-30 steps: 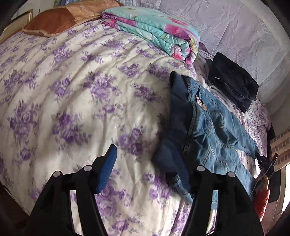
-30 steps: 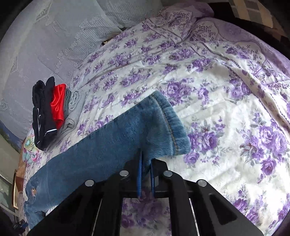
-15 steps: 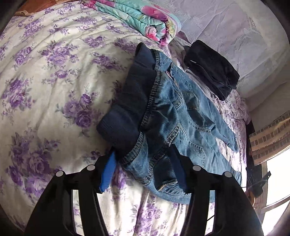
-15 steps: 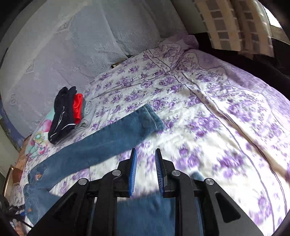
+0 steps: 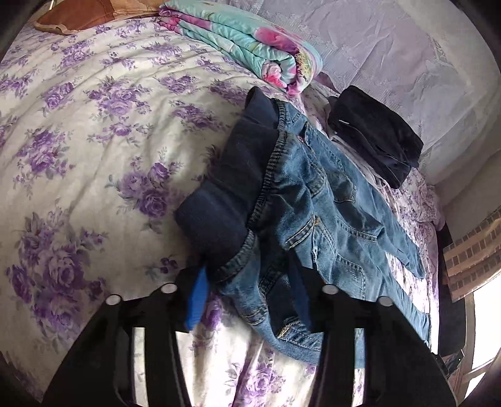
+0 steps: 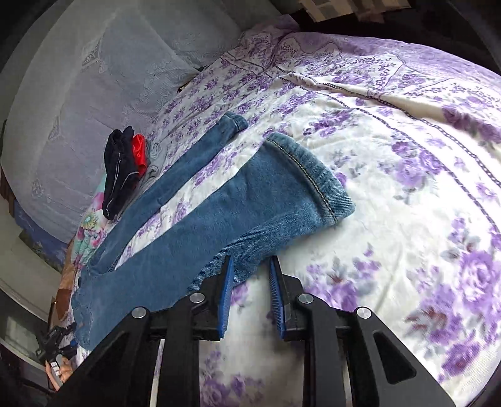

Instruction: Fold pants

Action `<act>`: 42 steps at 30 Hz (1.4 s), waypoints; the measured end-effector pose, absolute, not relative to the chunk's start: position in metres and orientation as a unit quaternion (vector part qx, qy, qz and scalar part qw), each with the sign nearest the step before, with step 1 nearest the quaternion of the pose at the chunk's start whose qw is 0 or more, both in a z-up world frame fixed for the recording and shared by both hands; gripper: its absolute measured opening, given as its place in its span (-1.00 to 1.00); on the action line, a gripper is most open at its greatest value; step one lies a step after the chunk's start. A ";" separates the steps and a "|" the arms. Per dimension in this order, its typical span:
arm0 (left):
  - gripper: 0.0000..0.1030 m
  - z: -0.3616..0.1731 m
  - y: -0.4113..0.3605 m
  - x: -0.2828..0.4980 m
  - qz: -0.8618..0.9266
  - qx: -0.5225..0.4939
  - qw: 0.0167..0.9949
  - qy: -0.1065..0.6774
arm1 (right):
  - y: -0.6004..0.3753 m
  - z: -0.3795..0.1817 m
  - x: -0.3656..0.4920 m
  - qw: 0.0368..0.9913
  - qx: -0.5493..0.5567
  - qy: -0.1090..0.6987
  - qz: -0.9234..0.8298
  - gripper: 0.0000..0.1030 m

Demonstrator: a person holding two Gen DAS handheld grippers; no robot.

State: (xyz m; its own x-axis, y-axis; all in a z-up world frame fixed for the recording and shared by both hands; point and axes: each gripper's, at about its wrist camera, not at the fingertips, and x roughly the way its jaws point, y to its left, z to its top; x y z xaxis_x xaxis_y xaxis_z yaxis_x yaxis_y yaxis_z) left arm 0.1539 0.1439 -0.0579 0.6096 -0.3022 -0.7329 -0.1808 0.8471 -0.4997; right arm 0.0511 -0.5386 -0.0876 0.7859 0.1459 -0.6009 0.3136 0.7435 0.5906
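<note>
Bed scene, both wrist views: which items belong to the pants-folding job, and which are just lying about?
Part of the job:
- blue denim jeans with dark lining, spread on the bed
- left tongs, open around the waistband
- right tongs, open at the near leg

Lying about:
- folded turquoise floral blanket
- dark navy folded garment
- red folded garment
- brown pillow
- purple-flowered white bedspread

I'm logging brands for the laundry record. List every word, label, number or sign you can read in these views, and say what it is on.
None can be read.
The jeans show a small tag at the waistband, too small and blurred to read.
The folded floral blanket has a print only, no lettering.
The dark folded clothes show a small pale mark, not legible.
The floral bedspread has no text.
</note>
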 end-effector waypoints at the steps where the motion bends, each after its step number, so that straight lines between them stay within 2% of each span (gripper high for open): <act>1: -0.40 -0.057 0.146 0.152 -0.038 -0.281 0.853 0.439 | -0.538 -0.087 0.055 0.877 0.357 0.320 -0.041 -0.43; 2: -0.48 -0.055 0.149 0.150 -0.038 -0.288 0.852 0.435 | -0.537 -0.086 0.059 0.881 0.350 0.315 -0.037 -0.45; 3: -0.74 -0.052 0.152 0.148 -0.028 -0.287 0.855 0.432 | -0.535 -0.083 0.060 0.888 0.339 0.310 -0.038 -0.59; 4: -0.74 -0.046 0.156 0.146 -0.014 -0.284 0.859 0.426 | -0.534 -0.080 0.061 0.892 0.333 0.305 -0.032 -0.67; 5: -0.74 -0.042 0.160 0.143 -0.027 -0.299 0.857 0.418 | -0.534 -0.075 0.059 0.894 0.330 0.301 -0.025 -0.84; 6: -0.74 -0.037 0.165 0.140 -0.037 -0.312 0.854 0.414 | -0.533 -0.069 0.054 0.898 0.324 0.296 -0.021 -0.88; 11: -0.75 -0.016 0.165 0.127 -0.041 -0.296 0.866 0.402 | -0.537 -0.041 0.025 0.908 0.316 0.273 -0.004 -0.91; 14: -0.75 -0.010 0.171 0.111 -0.045 -0.307 0.865 0.394 | -0.541 -0.037 0.007 0.909 0.320 0.266 -0.015 -1.00; 17: -0.75 -0.006 0.179 0.089 -0.042 -0.310 0.870 0.381 | -0.545 -0.044 -0.003 0.909 0.303 0.286 -0.024 -1.00; 20: -0.75 -0.020 0.192 0.070 -0.028 -0.319 0.863 0.391 | -0.546 -0.061 -0.008 0.898 0.309 0.311 -0.025 -0.92; 24: -0.71 -0.057 0.203 0.065 -0.020 -0.342 0.836 0.428 | -0.541 -0.076 -0.003 0.877 0.354 0.326 0.011 -0.91; 25: -0.70 -0.061 0.203 0.063 -0.020 -0.347 0.835 0.427 | -0.540 -0.079 -0.001 0.872 0.361 0.331 0.012 -0.87; 26: -0.70 -0.062 0.202 0.062 -0.020 -0.346 0.836 0.425 | -0.541 -0.082 0.000 0.866 0.371 0.336 0.010 -0.43; 27: -0.69 -0.061 0.201 0.061 -0.019 -0.342 0.839 0.423 | -0.540 -0.083 0.000 0.864 0.385 0.324 0.017 0.15; 28: -0.69 -0.060 0.200 0.061 -0.018 -0.339 0.840 0.423 | -0.537 -0.082 -0.001 0.867 0.387 0.314 0.019 0.21; 31: -0.66 -0.060 0.196 0.064 -0.009 -0.323 0.843 0.430 | -0.530 -0.077 0.008 0.879 0.372 0.298 0.008 0.23; 32: -0.64 -0.060 0.195 0.064 -0.007 -0.317 0.845 0.430 | -0.530 -0.080 0.012 0.876 0.376 0.301 0.001 0.14; 33: -0.63 -0.060 0.195 0.063 -0.005 -0.311 0.848 0.429 | -0.531 -0.084 0.018 0.871 0.384 0.307 0.000 -0.32; 35: -0.62 -0.060 0.194 0.063 -0.005 -0.301 0.853 0.427 | -0.535 -0.093 0.023 0.860 0.405 0.310 0.013 -0.87; 39: -0.71 -0.055 0.189 0.060 -0.007 -0.275 0.863 0.424 | -0.532 -0.082 0.000 0.876 0.383 0.294 0.016 -0.89; 42: -0.71 -0.054 0.187 0.062 -0.007 -0.261 0.865 0.429 | -0.533 -0.085 -0.005 0.870 0.369 0.327 0.017 -0.87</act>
State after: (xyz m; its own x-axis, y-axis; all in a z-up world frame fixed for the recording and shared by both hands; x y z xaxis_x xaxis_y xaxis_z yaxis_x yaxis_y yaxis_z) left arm 0.0619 0.1872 -0.0539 0.6314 -0.2372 -0.7383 -0.2114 0.8633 -0.4582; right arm -0.0052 -0.5331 -0.0855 0.7862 0.2705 -0.5556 0.2117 0.7268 0.6534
